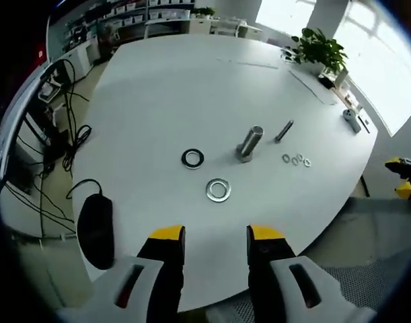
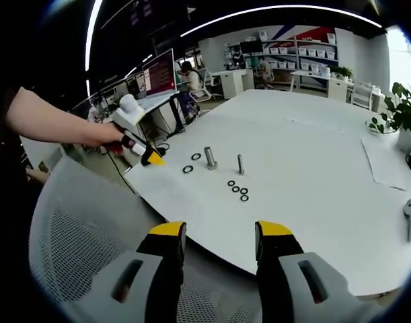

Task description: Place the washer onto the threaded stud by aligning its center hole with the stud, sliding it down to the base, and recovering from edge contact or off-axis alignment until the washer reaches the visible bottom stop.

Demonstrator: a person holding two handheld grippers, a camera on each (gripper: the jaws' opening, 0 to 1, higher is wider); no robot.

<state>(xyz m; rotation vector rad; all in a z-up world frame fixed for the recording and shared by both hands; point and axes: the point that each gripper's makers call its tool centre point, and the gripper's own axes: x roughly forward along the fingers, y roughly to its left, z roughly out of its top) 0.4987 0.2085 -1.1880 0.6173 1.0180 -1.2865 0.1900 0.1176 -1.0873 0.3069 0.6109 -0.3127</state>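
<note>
On the white table [image 1: 158, 101] a thick threaded stud [image 1: 249, 143] stands upright. A silver washer [image 1: 218, 189] lies flat just in front of it, and a dark washer [image 1: 192, 159] lies to its left. My left gripper [image 1: 216, 235] hovers open over the near table edge, short of the silver washer, with nothing between its jaws. In the right gripper view a hand holds the left gripper [image 2: 150, 159] just left of the stud [image 2: 210, 158] and the two washers [image 2: 188, 169]. My right gripper [image 2: 220, 235] is open and empty, well back from the table.
A thinner bolt [image 1: 284, 130] and several small washers [image 1: 296, 160] lie right of the stud. A black mouse [image 1: 96, 229] sits at the near left table edge. A potted plant [image 1: 319, 50] stands far back. A mesh chair back [image 2: 77, 256] lies below the right gripper.
</note>
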